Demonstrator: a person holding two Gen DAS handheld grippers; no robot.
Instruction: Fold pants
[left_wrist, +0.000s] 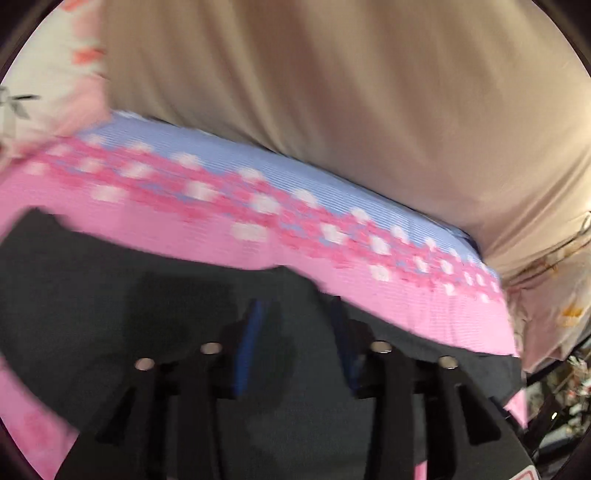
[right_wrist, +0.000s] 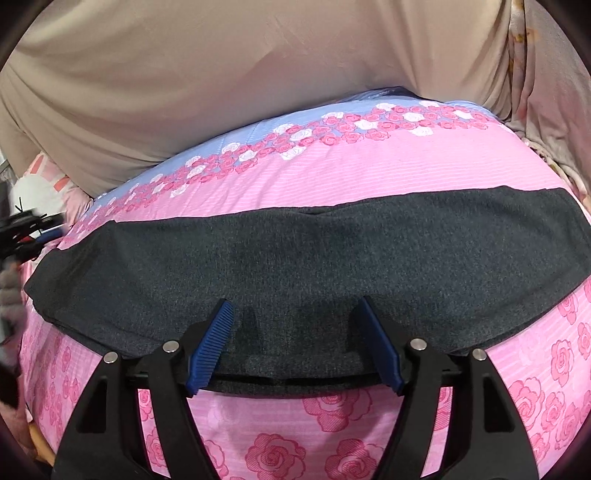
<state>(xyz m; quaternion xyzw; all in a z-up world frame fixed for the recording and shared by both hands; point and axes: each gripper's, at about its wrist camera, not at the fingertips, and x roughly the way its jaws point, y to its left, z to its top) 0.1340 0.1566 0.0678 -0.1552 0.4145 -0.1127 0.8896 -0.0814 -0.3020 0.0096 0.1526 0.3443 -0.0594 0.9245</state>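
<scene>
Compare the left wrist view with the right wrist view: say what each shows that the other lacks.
Only the left wrist view shows clutter past the bed's right edge; it is motion-blurred. Only the right wrist view shows the pants laid out as a long dark band with both ends visible, large roses on the bedsheet in front, and the left gripper at the far left edge. Both show dark pants on the pink rose-patterned sheet, a beige cloth behind, and open blue-padded fingers over the fabric.

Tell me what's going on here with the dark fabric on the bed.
A person with two handheld grippers is folding dark grey pants laid flat as a long band across a pink rose-print bedspread. The right gripper sits open over the near edge, gripping nothing. The left gripper is also open above the fabric; that view is blurred.
</scene>
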